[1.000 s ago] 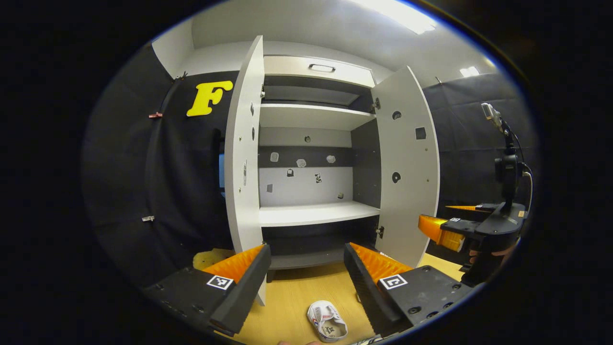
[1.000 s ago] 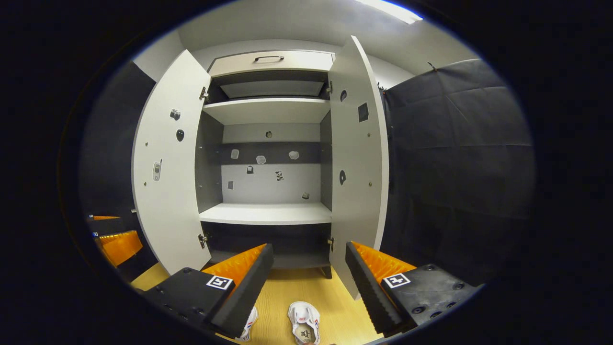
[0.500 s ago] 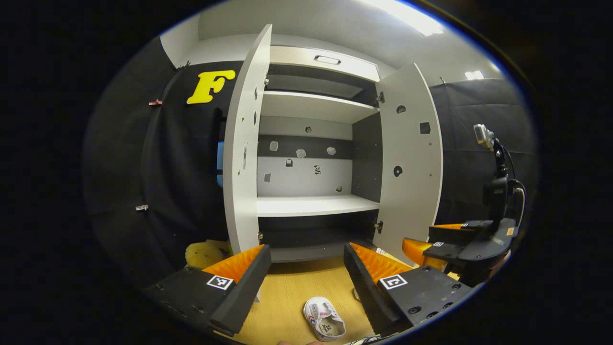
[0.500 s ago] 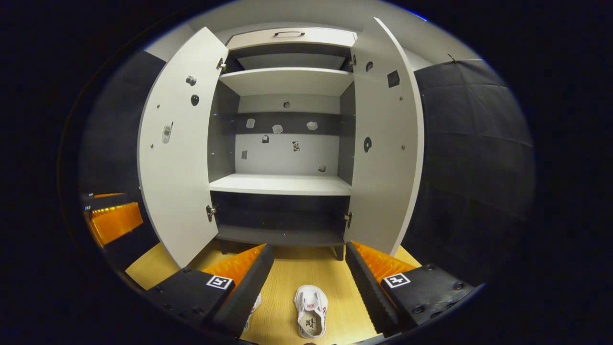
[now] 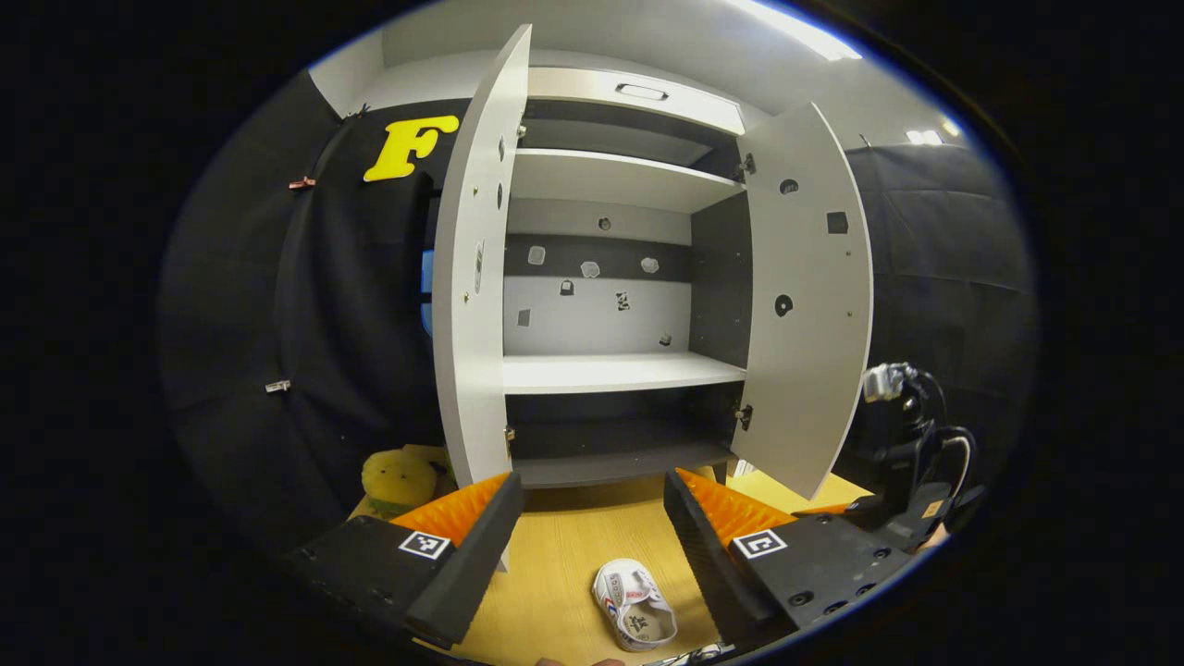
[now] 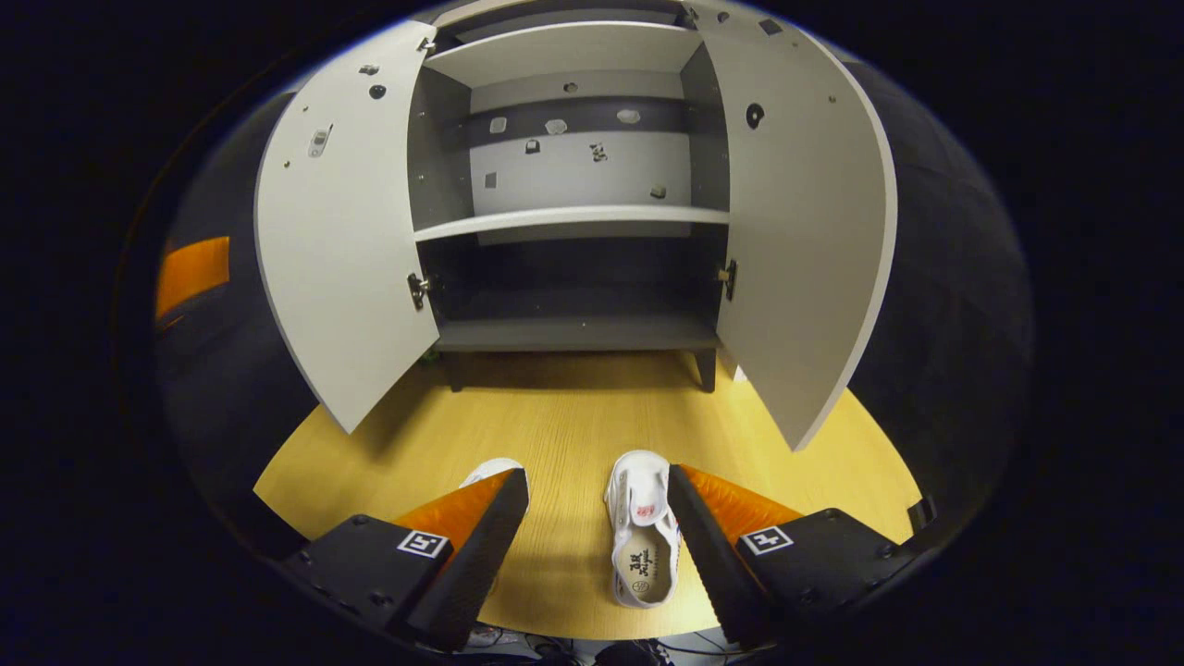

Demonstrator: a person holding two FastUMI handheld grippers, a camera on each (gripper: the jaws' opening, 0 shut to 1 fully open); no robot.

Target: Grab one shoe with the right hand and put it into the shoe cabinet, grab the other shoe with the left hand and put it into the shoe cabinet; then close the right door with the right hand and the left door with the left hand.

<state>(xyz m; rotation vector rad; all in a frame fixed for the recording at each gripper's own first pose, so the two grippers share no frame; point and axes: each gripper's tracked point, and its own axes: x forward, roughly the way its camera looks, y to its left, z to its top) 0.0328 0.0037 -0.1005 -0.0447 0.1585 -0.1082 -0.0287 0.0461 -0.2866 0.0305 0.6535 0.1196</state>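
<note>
We're hovering the right gripper (image 6: 597, 499) with fingers spread wide, the small white strap shoe (image 6: 643, 532) lying low-centre on the wooden floor (image 6: 573, 416), nearer the right finger. Off-centre like that, we're probably risking nudging it sideways. Left gripper (image 5: 592, 499) is gaping too.

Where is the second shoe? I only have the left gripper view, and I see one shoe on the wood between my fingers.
Observer: The right gripper view shows two shoes side by side. The far shoe peeks out behind that gripper's left finger.
Operator: Is the right gripper on a shoe?
Observer: No. The right gripper is open, and the near shoe lies between its fingers, close to the right one.
Operator: Which way does that shoe point?
Observer: Its toe points toward the cabinet, with the opening facing up.
</note>
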